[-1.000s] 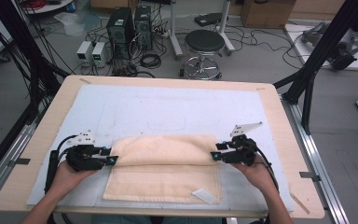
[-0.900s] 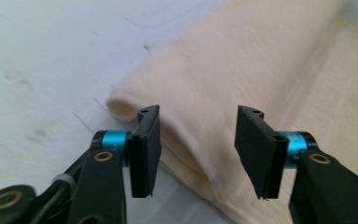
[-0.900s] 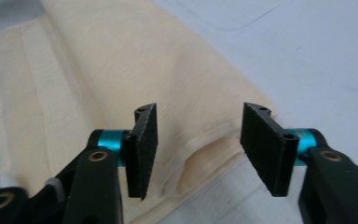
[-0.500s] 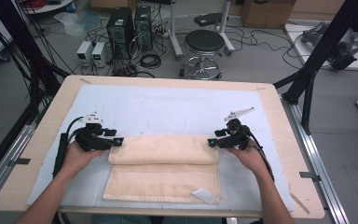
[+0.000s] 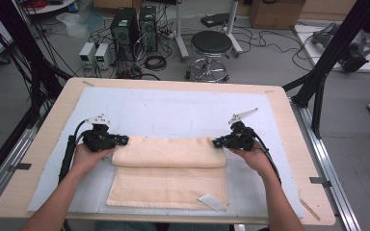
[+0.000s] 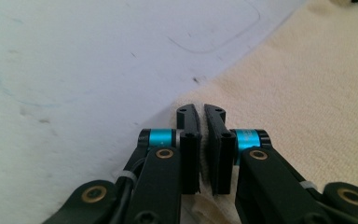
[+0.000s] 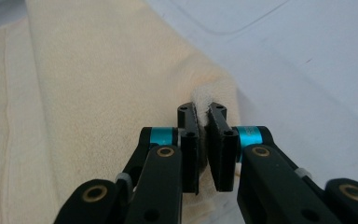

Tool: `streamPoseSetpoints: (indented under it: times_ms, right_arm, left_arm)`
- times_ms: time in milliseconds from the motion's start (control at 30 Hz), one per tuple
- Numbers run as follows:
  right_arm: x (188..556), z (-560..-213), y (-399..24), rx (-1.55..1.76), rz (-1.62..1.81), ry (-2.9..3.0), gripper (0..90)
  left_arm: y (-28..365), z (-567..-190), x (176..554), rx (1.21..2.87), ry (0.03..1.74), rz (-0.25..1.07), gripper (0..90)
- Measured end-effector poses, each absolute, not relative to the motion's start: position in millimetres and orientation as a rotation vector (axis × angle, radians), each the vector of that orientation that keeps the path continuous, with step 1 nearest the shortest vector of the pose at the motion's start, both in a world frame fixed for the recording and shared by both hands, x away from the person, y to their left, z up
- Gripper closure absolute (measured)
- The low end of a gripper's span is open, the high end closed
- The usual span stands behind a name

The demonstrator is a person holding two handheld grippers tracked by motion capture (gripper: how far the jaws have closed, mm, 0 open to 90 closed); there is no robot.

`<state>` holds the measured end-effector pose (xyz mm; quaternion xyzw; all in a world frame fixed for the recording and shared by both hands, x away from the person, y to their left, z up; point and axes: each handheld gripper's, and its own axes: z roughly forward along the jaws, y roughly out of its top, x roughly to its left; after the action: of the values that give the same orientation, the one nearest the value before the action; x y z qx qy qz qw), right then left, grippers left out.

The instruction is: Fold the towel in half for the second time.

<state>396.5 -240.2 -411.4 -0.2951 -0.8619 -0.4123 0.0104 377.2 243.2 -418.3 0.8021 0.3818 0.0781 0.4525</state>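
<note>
The cream towel point(image 5: 169, 171) lay at six o'clock on the table point(image 5: 289, 101). Its folded far corners were pinched by the closed left gripper point(image 5: 124, 140) and right gripper point(image 5: 217, 143), probably for another even fold.

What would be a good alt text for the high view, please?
A person's two grippers, the left gripper and the right gripper, pinch the ends of a folded cream towel on a white mat over a wooden table.
</note>
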Motion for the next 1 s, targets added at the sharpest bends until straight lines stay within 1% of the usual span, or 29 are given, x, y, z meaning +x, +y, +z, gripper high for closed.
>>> streamPoseSetpoints:
  times_ms: [233, 300, 433, 500, 600, 667, 1000]
  right_arm:
    - [416, -377, -237, -1.02, -1.406, -2.741, 84.8]
    - [422, -364, -237, -1.044, -1.472, -2.756, 84.7]
    - [426, -339, -238, -1.037, -1.574, -2.75, 84.2]
    - [420, -331, -237, -0.993, -1.61, -2.76, 84.1]
    - [406, -330, -236, -0.939, -1.602, -2.785, 83.9]
    - [395, -333, -235, -0.898, -1.606, -2.794, 83.9]
    - [327, -364, -235, -0.752, -1.557, -2.802, 83.0]
  left_arm:
    - [240, -392, 396, 1.861, 0.998, 0.342, 85.2]
    - [242, -379, 401, 1.814, 0.992, 0.387, 85.1]
    - [246, -354, 403, 1.743, 0.947, 0.43, 84.9]
    - [247, -349, 398, 1.74, 0.912, 0.429, 84.8]
    - [248, -353, 383, 1.798, 0.867, 0.435, 84.8]
    - [251, -359, 369, 1.804, 0.843, 0.439, 84.8]
    - [261, -405, 294, 1.9, 0.756, 0.351, 84.5]
